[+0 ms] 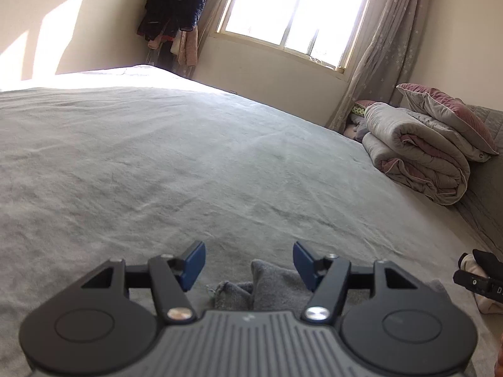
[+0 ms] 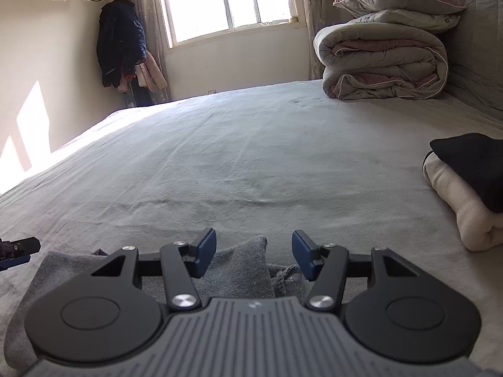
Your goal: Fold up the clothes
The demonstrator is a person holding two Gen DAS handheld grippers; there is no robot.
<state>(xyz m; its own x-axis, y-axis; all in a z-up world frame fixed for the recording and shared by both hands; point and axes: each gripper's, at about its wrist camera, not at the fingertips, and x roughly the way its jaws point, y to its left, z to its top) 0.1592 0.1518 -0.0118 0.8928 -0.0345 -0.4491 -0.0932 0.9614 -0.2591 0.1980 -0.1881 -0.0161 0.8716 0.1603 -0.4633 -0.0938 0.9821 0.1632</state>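
Left wrist view shows the left hand-held gripper (image 1: 249,262) with jaws apart over a grey garment (image 1: 267,286) bunched on the bed (image 1: 188,157), nothing pinched, with the other tool at 3 o'clock. Only the right wrist view shows the right hand-held gripper (image 2: 254,259), likewise spread above the same grey cloth, and folded cream-and-black clothes (image 2: 465,188) at 3 o'clock.

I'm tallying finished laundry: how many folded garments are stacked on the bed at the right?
2: a black garment lying on top of a cream one, at the bed's right edge. More may be hidden beyond the frame.
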